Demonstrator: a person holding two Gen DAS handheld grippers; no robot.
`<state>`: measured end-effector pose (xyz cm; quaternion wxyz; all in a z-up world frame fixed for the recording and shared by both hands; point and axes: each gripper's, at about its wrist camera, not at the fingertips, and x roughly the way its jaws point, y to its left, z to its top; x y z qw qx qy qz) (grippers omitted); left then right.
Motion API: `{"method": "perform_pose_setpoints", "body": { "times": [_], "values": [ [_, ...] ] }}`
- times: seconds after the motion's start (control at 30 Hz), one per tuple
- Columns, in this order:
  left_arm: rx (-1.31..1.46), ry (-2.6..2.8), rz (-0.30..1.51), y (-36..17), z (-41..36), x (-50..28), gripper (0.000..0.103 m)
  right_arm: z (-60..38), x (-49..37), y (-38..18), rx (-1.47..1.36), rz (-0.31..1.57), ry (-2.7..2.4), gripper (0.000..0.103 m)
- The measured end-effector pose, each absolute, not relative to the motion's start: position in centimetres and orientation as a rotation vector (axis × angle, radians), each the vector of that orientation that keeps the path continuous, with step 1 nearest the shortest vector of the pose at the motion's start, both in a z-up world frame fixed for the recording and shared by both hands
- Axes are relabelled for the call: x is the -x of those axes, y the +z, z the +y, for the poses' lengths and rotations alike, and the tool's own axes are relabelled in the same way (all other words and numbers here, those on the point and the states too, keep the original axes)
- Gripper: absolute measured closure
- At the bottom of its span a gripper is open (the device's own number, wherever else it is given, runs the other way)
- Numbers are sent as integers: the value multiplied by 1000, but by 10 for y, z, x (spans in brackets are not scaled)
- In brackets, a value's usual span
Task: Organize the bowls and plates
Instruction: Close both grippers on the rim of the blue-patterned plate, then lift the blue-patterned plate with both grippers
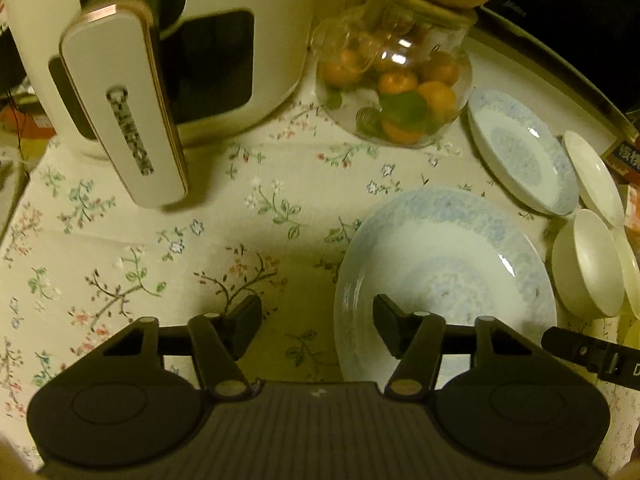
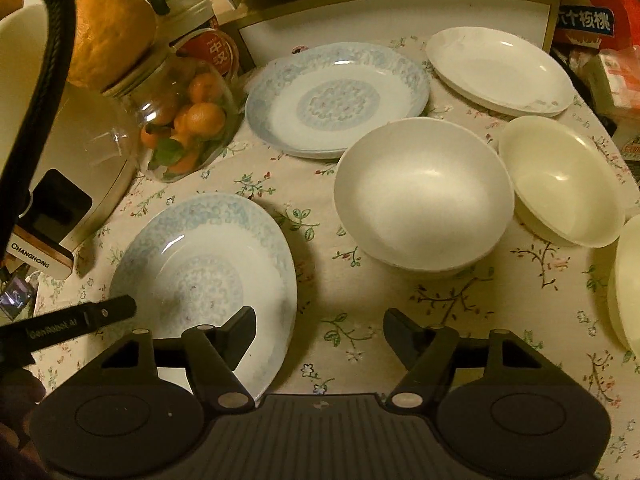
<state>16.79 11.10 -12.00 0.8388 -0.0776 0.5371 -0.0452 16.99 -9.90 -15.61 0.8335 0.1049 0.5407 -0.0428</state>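
Plates and bowls are spread over a floral tablecloth [image 2: 352, 292], nothing stacked as far as I can see. Nearest is a blue-patterned plate [image 2: 208, 276], sitting right under both tools: the left gripper [image 1: 316, 328] hangs with its jaws wide apart and empty, one finger over the plate's near rim and the other over bare cloth, and the right gripper [image 2: 320, 336] is just as wide and empty, its left finger over that same plate's edge. Can't tell if either finger actually touches it. Next back on the right is a white bowl [image 2: 424, 196], with a cream bowl [image 2: 560, 180] just beside it and another cream rim [image 2: 628, 288] cut off at the frame edge. Behind those sits a second blue plate [image 2: 336, 100], close to a plain white plate [image 2: 500, 72]. Left of the second blue plate is a glass jar [image 2: 184, 120] of small oranges with a big citrus [image 2: 112, 28] on its lid, and a white appliance [image 1: 224, 40] with a long handle stands further left.
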Motion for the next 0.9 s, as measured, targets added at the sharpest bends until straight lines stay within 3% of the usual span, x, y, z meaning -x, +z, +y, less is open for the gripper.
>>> {"method": "perform_pose_setpoints", "body": {
  "times": [0.33, 0.53, 0.7, 0.9],
  "values": [
    [173, -129, 1120, -121, 107, -166, 65, -97, -174, -169, -247, 1144, -74, 65],
    [191, -169, 1109, -120, 103, -165, 86, -95, -178, -172, -257, 1124, -49, 82],
    [171, -166, 1098, -120, 100, -165, 86, -89, -181, -174, -257, 1119, -18, 94],
    [131, -168, 1072, -120, 96, -162, 86, -87, -179, -175, -252, 1109, -14, 95]
  ]
}}
